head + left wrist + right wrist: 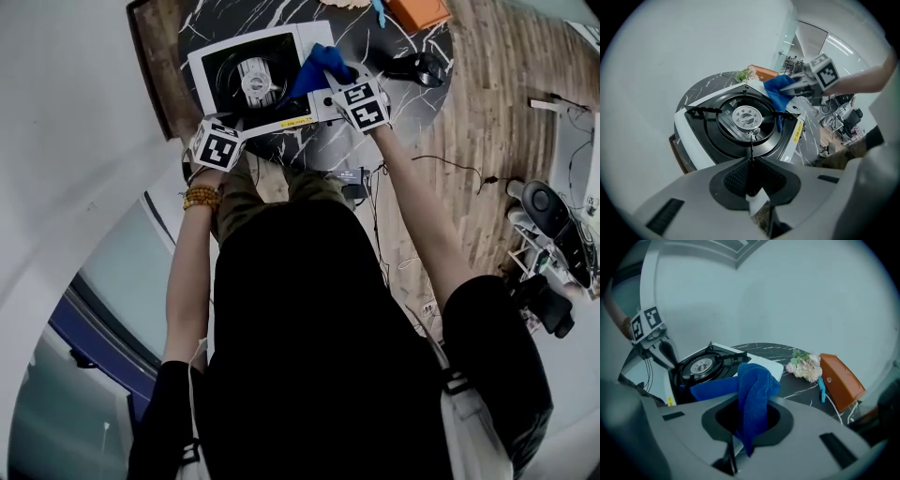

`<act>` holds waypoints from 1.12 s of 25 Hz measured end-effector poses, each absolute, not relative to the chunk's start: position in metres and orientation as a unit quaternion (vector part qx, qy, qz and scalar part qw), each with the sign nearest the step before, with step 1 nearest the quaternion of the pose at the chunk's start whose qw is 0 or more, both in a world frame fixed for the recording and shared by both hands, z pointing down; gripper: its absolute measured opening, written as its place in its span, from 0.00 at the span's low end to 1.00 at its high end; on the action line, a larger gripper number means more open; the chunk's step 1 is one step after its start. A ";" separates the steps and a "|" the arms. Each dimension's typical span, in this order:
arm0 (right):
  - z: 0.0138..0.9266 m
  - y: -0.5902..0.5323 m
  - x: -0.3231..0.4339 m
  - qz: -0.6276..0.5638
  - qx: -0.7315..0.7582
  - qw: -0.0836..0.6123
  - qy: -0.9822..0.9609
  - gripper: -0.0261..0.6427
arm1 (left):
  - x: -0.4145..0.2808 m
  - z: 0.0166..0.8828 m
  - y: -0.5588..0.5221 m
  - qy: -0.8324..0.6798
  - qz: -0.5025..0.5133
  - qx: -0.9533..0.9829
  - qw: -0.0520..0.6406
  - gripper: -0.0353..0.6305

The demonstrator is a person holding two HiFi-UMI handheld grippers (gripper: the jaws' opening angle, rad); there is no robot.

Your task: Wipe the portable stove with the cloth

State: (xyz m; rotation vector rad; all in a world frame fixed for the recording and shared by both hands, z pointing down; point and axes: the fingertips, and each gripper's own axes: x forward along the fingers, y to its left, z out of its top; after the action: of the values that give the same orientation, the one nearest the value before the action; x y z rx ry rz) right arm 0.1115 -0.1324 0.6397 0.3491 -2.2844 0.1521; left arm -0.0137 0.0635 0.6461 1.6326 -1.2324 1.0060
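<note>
The portable stove (251, 80) is white with a black top and a round silver burner, and it stands on the dark marbled table (412, 37). My right gripper (333, 82) is shut on the blue cloth (319, 66), which hangs over the stove's right side. In the right gripper view the cloth (752, 385) bunches out of the jaws of that gripper (750, 420) beside the stove (701, 364). My left gripper (751, 163) is shut at the stove's near left corner, its jaws closed on the end of a thin black pan-support prong (751, 145).
A pink flower bunch (805, 365), an orange box (841, 380) and a blue clip (821, 391) lie beyond the stove. A black device (417, 67) sits at the table's right edge. Cables and equipment lie on the wooden floor (487, 112). A white wall (75, 112) is at the left.
</note>
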 end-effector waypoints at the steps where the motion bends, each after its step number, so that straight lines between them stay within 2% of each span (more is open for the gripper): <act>1: 0.640 -0.119 0.123 0.066 0.139 0.400 -0.904 0.09 | -0.013 0.647 0.064 -0.491 0.399 0.650 0.421 0.11; 8: 0.647 -0.050 0.179 0.082 0.124 0.422 -0.894 0.09 | -0.015 0.646 0.063 -0.495 0.394 0.649 0.422 0.11; 11: 0.642 -0.044 0.184 0.130 0.081 0.445 -0.882 0.09 | -0.014 0.649 0.063 -0.493 0.393 0.653 0.420 0.11; 13: 0.619 -0.063 0.163 0.145 0.076 0.419 -0.893 0.09 | -0.013 0.647 0.064 -0.488 0.398 0.656 0.416 0.11; 16: 0.585 -0.109 0.093 0.127 0.085 0.364 -0.918 0.09 | -0.015 0.645 0.063 -0.489 0.399 0.657 0.412 0.11; 19: 0.598 -0.134 0.028 0.078 0.055 0.398 -0.912 0.09 | -0.014 0.646 0.062 -0.489 0.396 0.657 0.416 0.11; 22: 0.629 -0.142 0.006 0.025 0.015 0.459 -0.888 0.09 | -0.011 0.645 0.061 -0.487 0.392 0.658 0.420 0.11; 28: 0.641 -0.136 0.014 0.043 0.042 0.456 -0.888 0.09 | -0.017 0.646 0.061 -0.498 0.381 0.659 0.416 0.11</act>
State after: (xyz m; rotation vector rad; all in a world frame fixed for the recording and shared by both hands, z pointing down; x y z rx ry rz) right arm 0.0143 -0.1363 0.6414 0.1040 -2.1898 0.1069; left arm -0.0167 0.0610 0.6465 1.6548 -1.2494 0.9569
